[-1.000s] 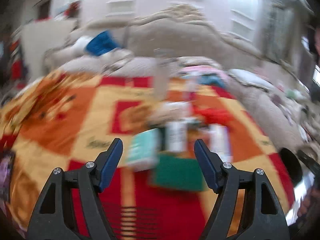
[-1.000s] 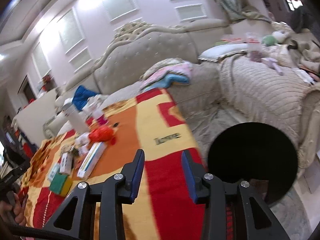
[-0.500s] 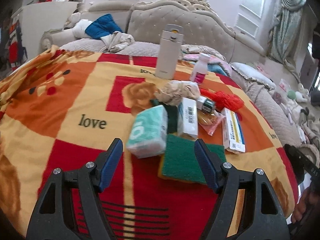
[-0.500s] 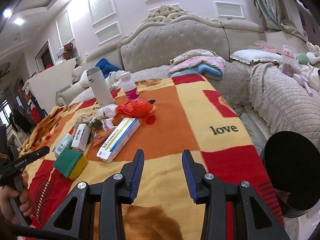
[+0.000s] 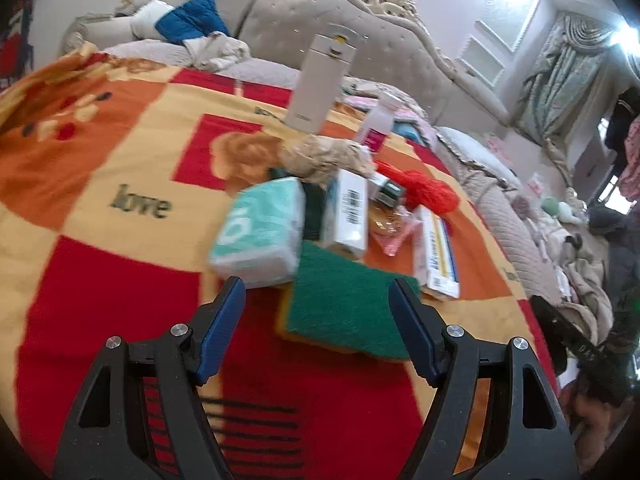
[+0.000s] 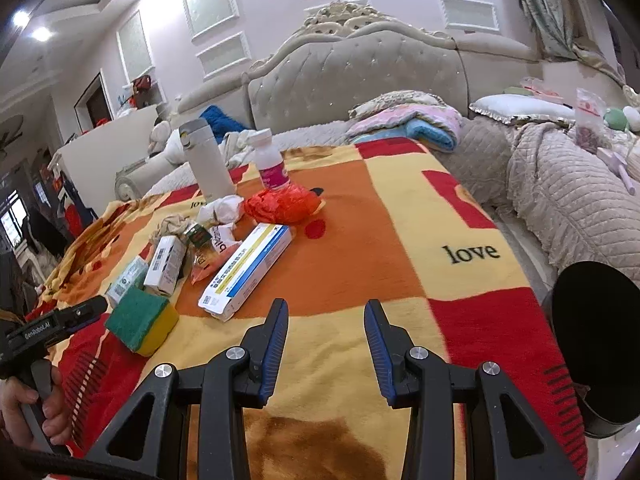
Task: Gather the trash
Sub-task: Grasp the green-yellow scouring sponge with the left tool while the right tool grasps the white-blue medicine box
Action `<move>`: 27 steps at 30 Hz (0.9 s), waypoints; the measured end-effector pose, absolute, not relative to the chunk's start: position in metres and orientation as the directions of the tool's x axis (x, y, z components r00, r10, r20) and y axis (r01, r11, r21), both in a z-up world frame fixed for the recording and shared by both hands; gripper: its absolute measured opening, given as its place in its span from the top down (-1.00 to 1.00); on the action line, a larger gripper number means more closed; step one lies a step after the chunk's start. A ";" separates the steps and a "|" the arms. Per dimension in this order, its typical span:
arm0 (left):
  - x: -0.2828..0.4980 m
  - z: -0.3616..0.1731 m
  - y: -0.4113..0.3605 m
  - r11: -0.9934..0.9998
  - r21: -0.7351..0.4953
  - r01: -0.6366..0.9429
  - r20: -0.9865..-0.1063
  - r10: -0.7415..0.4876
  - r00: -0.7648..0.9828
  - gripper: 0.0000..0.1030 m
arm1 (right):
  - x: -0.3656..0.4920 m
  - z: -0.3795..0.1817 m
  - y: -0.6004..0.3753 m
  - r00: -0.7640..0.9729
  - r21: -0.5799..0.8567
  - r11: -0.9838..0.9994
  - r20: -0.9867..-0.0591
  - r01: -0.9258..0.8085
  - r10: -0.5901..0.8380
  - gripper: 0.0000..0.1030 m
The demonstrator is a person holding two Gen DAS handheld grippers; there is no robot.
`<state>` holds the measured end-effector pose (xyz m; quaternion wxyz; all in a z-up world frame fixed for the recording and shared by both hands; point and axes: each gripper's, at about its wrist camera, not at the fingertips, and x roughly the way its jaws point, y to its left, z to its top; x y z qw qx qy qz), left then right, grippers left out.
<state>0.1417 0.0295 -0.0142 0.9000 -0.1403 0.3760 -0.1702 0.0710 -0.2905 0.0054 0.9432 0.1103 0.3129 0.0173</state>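
both fingers (image 5: 412, 340) spread, empty, above sponge (image 5: 344, 312).

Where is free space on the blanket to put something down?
Free: the blanket right of the long blue-striped box, toward the black bin. Also beside the right gripper. Crowded: around the sponge and thermos.

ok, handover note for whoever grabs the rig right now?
Left tongs: open, empty, aimed at the green sponge and tissue pack.
Right tongs: open, empty, above bare blanket.
Crumpled paper, red plastic bag, boxes and wrappers sit clustered mid-blanket; black bin is off the blanket's right edge.
Done: nothing visibly collected. Left: all of it.
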 end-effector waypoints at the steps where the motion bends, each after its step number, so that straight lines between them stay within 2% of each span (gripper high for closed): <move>1: 0.147 -0.018 0.024 0.905 -0.377 0.197 -0.638 -0.408 0.653 -0.47 | 0.072 0.005 -0.289 0.803 0.217 0.975 -0.587 0.033 0.103 0.27; 5: 0.165 -0.036 0.010 0.901 -0.401 0.169 -0.692 -0.418 0.588 -0.48 | 0.073 0.005 -0.284 0.802 0.209 0.978 -0.587 0.020 0.109 0.27; 8: 0.161 -0.035 0.000 0.896 -0.397 0.200 -0.685 -0.434 0.586 -0.42 | 0.073 0.006 -0.283 0.806 0.207 0.978 -0.582 0.014 0.112 0.27; 9: 0.158 -0.035 -0.002 0.889 -0.407 0.208 -0.681 -0.448 0.579 -0.09 | 0.073 0.007 -0.283 0.807 0.208 0.978 -0.580 0.014 0.112 0.27; 12: 0.147 -0.030 0.000 0.895 -0.388 0.219 -0.656 -0.435 0.617 0.34 | 0.072 0.008 -0.284 0.812 0.228 0.973 -0.571 0.012 0.124 0.27; 14: 0.138 -0.023 0.005 0.894 -0.382 0.236 -0.626 -0.438 0.646 0.47 | 0.073 0.008 -0.284 0.812 0.251 0.968 -0.566 0.007 0.141 0.27; 16: 0.128 -0.018 0.012 0.895 -0.376 0.242 -0.600 -0.434 0.672 0.52 | 0.075 0.008 -0.281 0.812 0.270 0.963 -0.560 -0.007 0.162 0.26; 18: 0.120 -0.016 0.019 0.902 -0.359 0.239 -0.575 -0.416 0.705 0.53 | 0.079 0.008 -0.276 0.812 0.298 0.954 -0.550 -0.032 0.199 0.15; 20: 0.119 -0.024 0.024 0.907 -0.359 0.221 -0.569 -0.401 0.718 0.53 | 0.089 0.007 -0.268 0.806 0.332 0.941 -0.538 -0.067 0.247 -0.09; 21: 0.120 -0.027 0.026 0.903 -0.373 0.214 -0.571 -0.405 0.714 0.54 | 0.097 0.005 -0.262 0.795 0.344 0.936 -0.545 -0.077 0.266 -0.14; 23: 0.115 -0.025 0.026 0.907 -0.362 0.215 -0.554 -0.395 0.733 0.54 | 0.115 0.000 -0.252 0.774 0.380 0.921 -0.556 -0.088 0.303 -0.17; 27: 0.112 -0.023 0.015 0.923 -0.306 0.234 -0.556 -0.373 0.743 0.53 | 0.161 -0.019 -0.227 0.697 0.416 0.909 -0.639 -0.041 0.324 -0.17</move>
